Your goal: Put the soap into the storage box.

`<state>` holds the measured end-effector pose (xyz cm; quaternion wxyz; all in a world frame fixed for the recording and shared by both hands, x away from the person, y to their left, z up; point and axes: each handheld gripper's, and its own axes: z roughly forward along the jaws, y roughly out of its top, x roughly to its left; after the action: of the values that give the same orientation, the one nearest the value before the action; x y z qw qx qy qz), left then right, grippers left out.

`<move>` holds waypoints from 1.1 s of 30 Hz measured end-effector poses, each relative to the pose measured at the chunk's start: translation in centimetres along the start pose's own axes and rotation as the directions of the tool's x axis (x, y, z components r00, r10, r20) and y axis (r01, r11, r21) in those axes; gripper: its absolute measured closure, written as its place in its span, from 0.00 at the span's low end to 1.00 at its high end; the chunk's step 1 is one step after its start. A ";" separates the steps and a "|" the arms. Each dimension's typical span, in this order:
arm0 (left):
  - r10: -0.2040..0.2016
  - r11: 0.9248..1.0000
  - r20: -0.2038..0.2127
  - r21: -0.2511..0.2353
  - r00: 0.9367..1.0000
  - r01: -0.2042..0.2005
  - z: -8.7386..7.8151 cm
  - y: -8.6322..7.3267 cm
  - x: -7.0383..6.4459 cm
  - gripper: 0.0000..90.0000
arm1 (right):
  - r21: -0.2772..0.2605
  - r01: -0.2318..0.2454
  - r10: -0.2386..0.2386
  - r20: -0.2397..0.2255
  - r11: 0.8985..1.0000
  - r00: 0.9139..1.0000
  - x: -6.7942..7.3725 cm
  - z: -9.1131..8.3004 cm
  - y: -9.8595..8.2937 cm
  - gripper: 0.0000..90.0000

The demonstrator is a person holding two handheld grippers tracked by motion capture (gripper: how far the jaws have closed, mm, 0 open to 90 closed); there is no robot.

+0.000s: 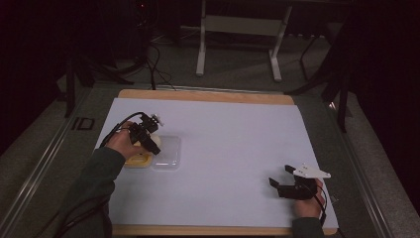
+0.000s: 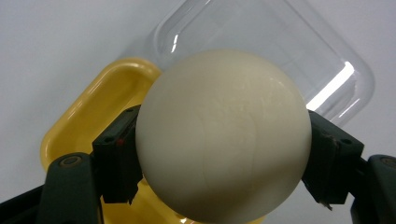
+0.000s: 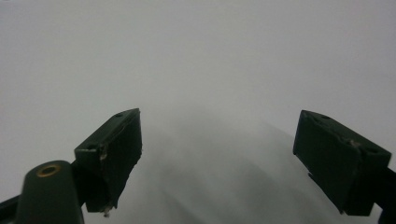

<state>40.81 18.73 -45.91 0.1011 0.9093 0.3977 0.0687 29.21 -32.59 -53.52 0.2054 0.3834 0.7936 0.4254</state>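
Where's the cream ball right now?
Clamped between the left gripper jaws: the cream ball sits over the yellow tray, with the clear lid alongside, at the left of the high view.

A white sheet (image 1: 223, 148) covers most of the wooden tabletop (image 1: 198, 94), whose bare edge shows along the far and near sides. Beyond the tabletop's far edge, a pale frame with 2 legs (image 1: 237, 29) stands on the grey floor (image 1: 237, 74). Left of that frame, black cables (image 1: 153, 64) trail across the floor toward the tabletop.
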 end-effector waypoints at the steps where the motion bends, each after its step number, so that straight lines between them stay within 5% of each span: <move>1: -0.007 1.000 0.000 0.000 1.000 0.007 0.0 -0.1 0.1 0.29 | 0.000 0.000 0.000 0.000 1.000 1.000 0.0 0.0 0.0 0.17; 17: -0.078 0.997 -0.034 0.011 0.996 0.079 0.0 -1.2 1.8 0.29 | 0.000 0.001 -0.001 0.000 1.000 1.000 0.0 0.0 0.0 0.17; 33: -0.062 0.995 -0.053 0.072 0.997 0.065 1.1 -2.3 2.8 0.29 | 0.001 0.002 -0.002 0.001 1.000 1.000 0.0 0.0 0.0 0.17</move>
<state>41.30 22.15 -47.43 0.0595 0.8973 0.4312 0.0738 29.21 -32.53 -53.53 0.2060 0.3828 0.7943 0.4244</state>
